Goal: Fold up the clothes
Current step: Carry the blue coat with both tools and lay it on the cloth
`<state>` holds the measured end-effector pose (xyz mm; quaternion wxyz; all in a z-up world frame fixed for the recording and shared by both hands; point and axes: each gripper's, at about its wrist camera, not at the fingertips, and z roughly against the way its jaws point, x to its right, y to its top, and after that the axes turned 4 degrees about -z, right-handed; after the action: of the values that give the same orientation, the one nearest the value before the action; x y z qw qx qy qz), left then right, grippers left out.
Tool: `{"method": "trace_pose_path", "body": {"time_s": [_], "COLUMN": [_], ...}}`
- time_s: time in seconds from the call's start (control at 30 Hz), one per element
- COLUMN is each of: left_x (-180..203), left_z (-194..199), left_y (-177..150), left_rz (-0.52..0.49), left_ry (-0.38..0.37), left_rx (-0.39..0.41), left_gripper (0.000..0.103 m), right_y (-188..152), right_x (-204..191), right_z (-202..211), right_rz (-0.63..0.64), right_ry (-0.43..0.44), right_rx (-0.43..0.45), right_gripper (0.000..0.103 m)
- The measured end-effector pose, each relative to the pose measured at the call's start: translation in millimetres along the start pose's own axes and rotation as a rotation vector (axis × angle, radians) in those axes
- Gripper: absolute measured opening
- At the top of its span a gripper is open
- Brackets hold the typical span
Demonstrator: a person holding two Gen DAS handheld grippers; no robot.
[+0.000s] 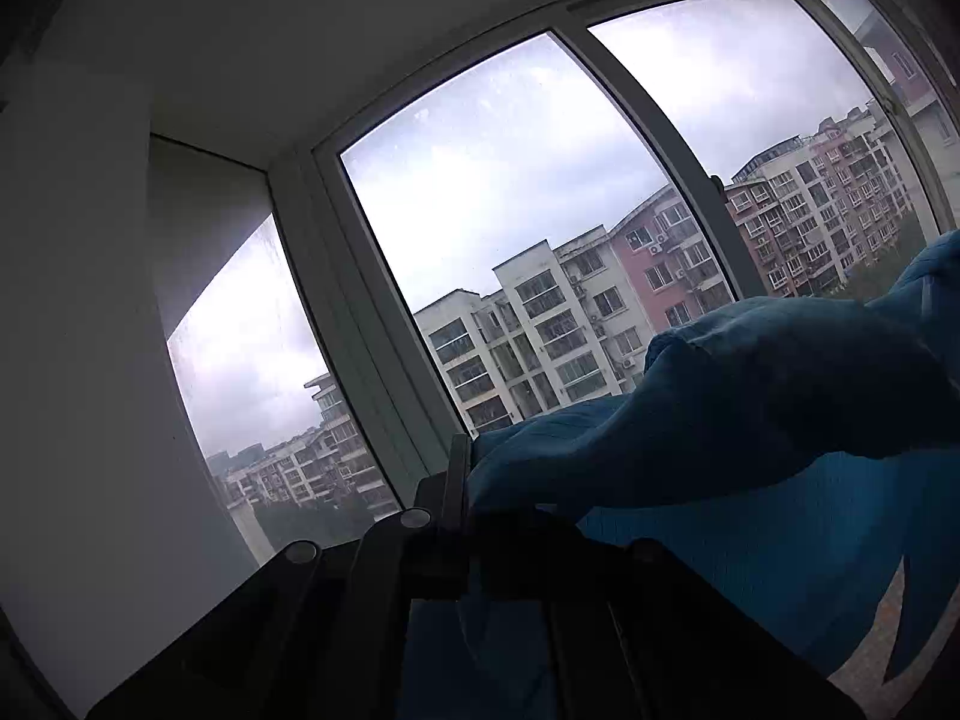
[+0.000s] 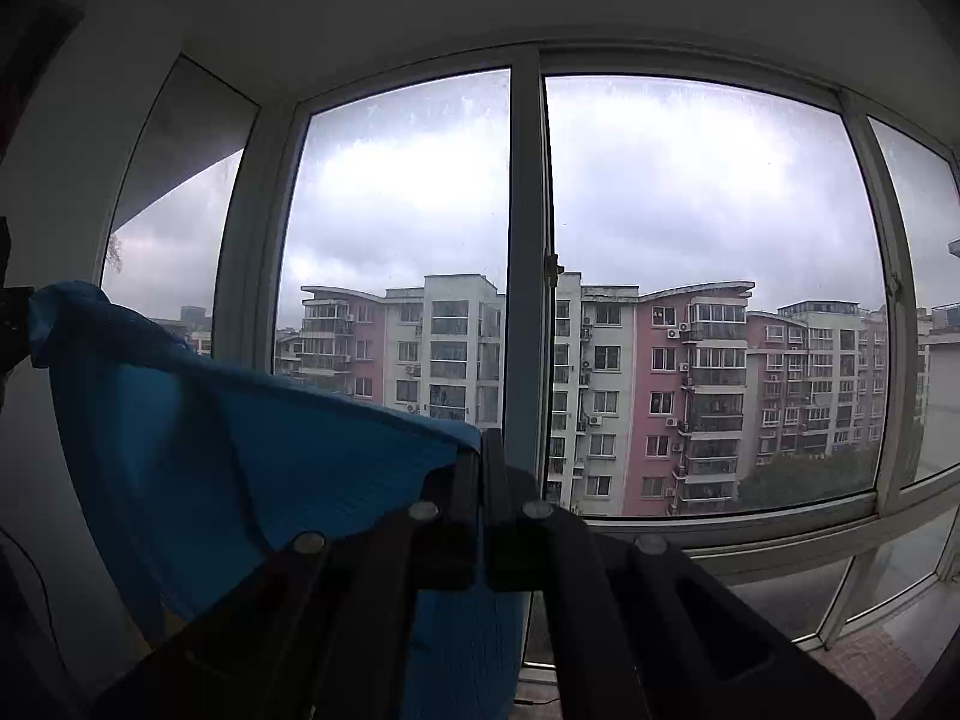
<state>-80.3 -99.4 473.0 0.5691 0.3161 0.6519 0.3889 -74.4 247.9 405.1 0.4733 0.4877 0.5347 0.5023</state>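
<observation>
A blue garment [image 1: 750, 420] is held up in the air between both grippers, in front of a large window. My left gripper [image 1: 465, 468] is shut on one edge of it; the cloth runs off to the right and hangs down. My right gripper [image 2: 482, 456] is shut on the other edge of the blue garment [image 2: 252, 444], which stretches to the left and droops below. At the far left of the right wrist view the cloth's other end bunches near the left gripper [image 2: 12, 312].
A big window [image 2: 528, 276] with pale frames fills both views, with apartment blocks [image 2: 660, 384] outside. A white wall [image 1: 78, 360] stands at the left. A reddish floor [image 2: 870, 660] shows at the lower right.
</observation>
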Motion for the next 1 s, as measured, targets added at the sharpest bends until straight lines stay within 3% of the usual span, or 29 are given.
{"method": "trace_pose_path", "body": {"time_s": [0.03,0.3,0.43,0.57,0.67,0.9,1.0], "left_x": [6,77,125,200,268,451,516], "left_z": [-5,59,61,6,-57,-208,-257], "left_y": [-5,-16,-29,-61,-91,-179,-227], "left_rz": [-0.005,-0.093,-0.123,-0.198,-0.231,-0.347,-0.333], "left_ry": [-0.008,-0.111,-0.248,-0.332,-0.412,-0.530,-0.582], "left_rx": [0.003,-0.002,-0.067,-0.171,-0.266,-0.458,-0.578], "left_gripper": [0.001,0.002,0.003,0.005,0.004,0.003,0.003], "right_y": [0,-20,-51,-114,-176,-328,-381], "right_x": [8,67,101,140,172,239,263], "right_z": [15,106,102,49,-8,-149,-199], "right_rz": [0.008,0.046,0.048,0.020,-0.024,-0.066,-0.103], "right_ry": [-0.007,-0.058,-0.107,-0.168,-0.234,-0.448,-0.502], "right_rx": [0.010,0.024,-0.070,-0.224,-0.356,-0.605,-0.685], "right_gripper": [0.000,0.001,0.001,0.001,0.001,0.001,0.001]}}
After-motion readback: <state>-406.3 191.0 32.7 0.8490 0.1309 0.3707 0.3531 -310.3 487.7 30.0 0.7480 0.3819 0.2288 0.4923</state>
